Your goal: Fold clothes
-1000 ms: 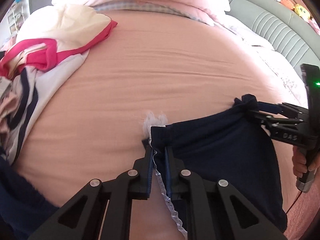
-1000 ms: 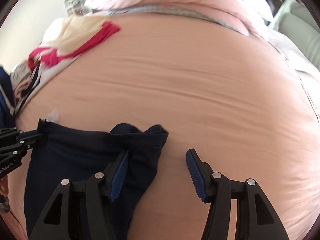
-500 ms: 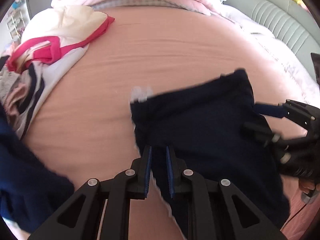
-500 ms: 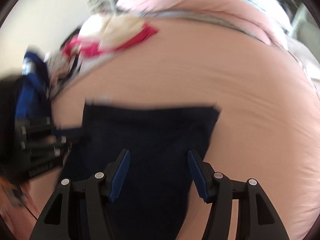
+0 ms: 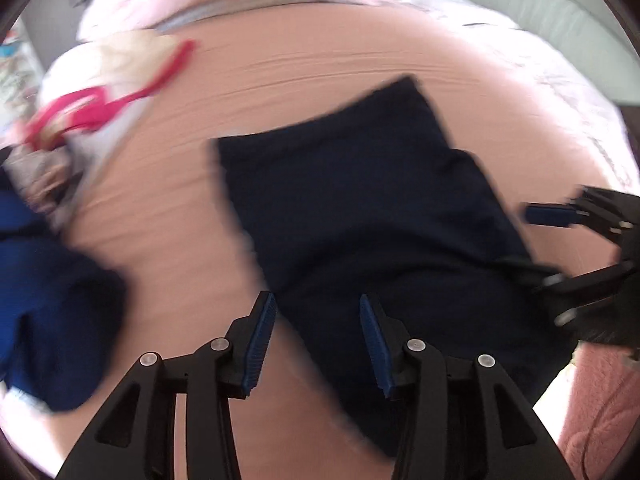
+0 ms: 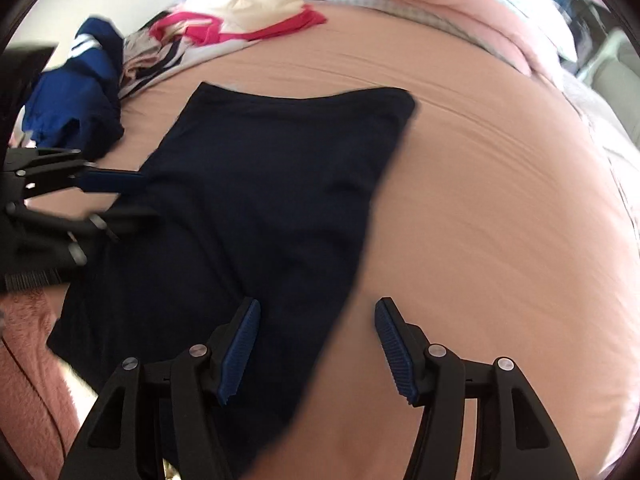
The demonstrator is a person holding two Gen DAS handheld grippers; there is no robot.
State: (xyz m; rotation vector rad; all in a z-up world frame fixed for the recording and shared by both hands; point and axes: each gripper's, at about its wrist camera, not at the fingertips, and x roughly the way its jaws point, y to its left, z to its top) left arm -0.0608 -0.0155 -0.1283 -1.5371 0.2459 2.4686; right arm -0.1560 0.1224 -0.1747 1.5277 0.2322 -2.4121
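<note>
Navy fabric fills my view: the dark garment (image 6: 272, 200) lies spread flat on the pink bed sheet (image 6: 500, 208). My left gripper (image 5: 316, 340) hangs over its near left edge, jaws apart, nothing between them. My right gripper (image 6: 316, 344) is wide apart too, straddling the garment's right edge, gripping nothing. Off to the far left I see a heap of clothes (image 6: 192, 40) and a blue garment (image 6: 76, 96), clear of the dark one.

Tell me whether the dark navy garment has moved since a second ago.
Yes. The dark navy garment now lies spread flat, its far edge closer to the pile of clothes up the pink bedsheet.
</note>
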